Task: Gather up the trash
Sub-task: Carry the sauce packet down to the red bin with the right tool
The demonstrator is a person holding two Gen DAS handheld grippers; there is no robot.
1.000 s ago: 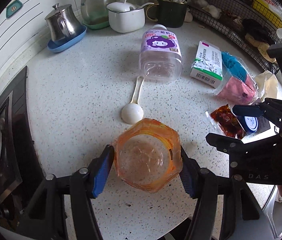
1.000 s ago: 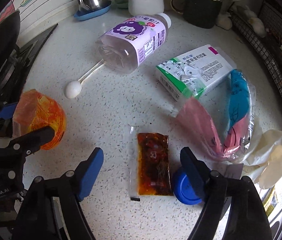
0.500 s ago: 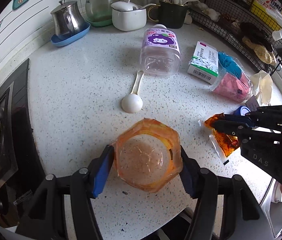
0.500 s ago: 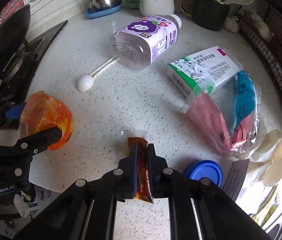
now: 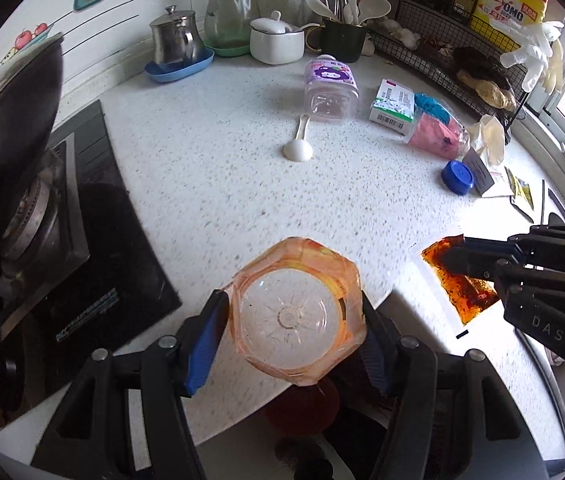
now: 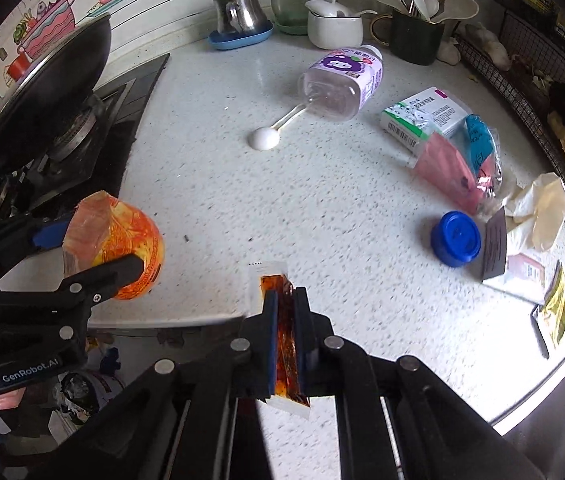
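My left gripper (image 5: 294, 328) is shut on an orange plastic cup (image 5: 296, 316), holding it bottom-up above the counter's front edge; the same cup (image 6: 116, 246) shows at the left of the right wrist view. My right gripper (image 6: 285, 320) is shut on a reddish-brown sauce sachet (image 6: 282, 344), lifted off the counter, and the sachet (image 5: 458, 284) hangs at the right of the left wrist view. On the speckled white counter (image 6: 322, 208) lie a purple-labelled empty bottle (image 6: 342, 80), a white spoon (image 6: 272, 132), a green-and-white carton (image 6: 422, 116), a pink and blue plastic bag (image 6: 458, 160) and a blue cap (image 6: 455, 238).
A gas hob with a dark wok (image 6: 42, 108) fills the left. A steel pot (image 6: 240, 12), a white sugar bowl (image 6: 334, 26) and a utensil cup (image 6: 416, 34) line the back wall. A wire rack (image 6: 542, 76) runs along the right. A crumpled glove (image 6: 542, 208) and small packets (image 6: 558, 308) lie nearby.
My right gripper closed on the sauce sachet and lifted it off the counter. Both grippers pulled back toward the counter's front edge, the left one carrying the orange cup.
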